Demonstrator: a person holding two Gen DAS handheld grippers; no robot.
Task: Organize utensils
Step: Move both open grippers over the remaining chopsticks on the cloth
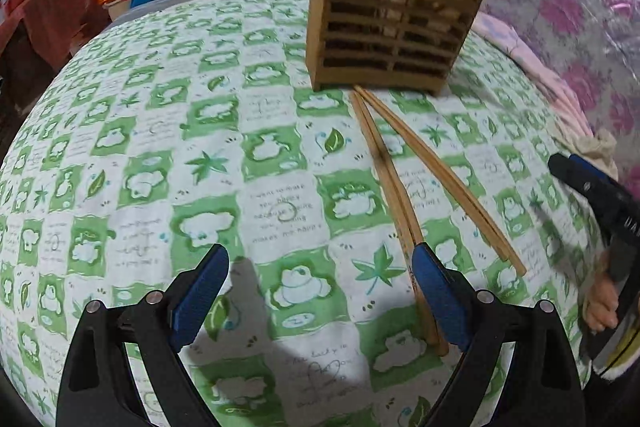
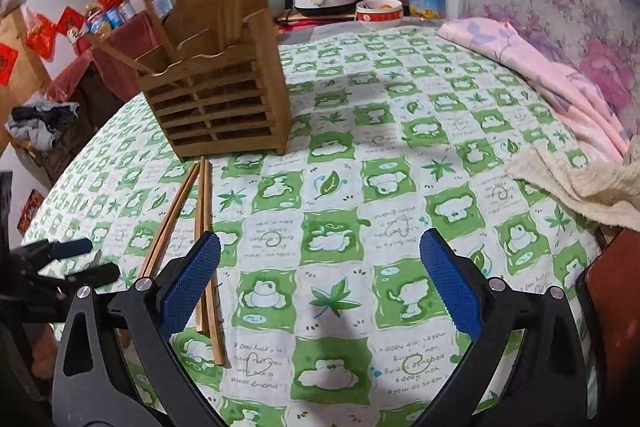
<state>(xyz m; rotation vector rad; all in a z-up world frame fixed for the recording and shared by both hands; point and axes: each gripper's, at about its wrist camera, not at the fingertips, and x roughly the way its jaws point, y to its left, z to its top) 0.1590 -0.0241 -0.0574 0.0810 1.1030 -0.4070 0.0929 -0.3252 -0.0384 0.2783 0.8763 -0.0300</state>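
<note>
Left gripper (image 1: 320,263) tilted steeply down, its 2 blue-padded fingers (image 1: 200,291) spread wide with nothing between them. Right gripper (image 2: 320,255) angled down as well, jaws equally wide and empty. Bare fingertips (image 1: 598,311) of the right hand curled around that gripper's handle at the right edge of the left view.

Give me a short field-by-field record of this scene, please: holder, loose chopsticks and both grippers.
holder: wooden utensil holder upright on the green checked tablecloth, several chopsticks already standing in it
loose chopsticks: two pairs of chopsticks flat on the cloth, far tips near the holder's base
left gripper: open, empty, chopsticks beside its right finger
right gripper: open, empty, chopsticks by its left finger
</note>
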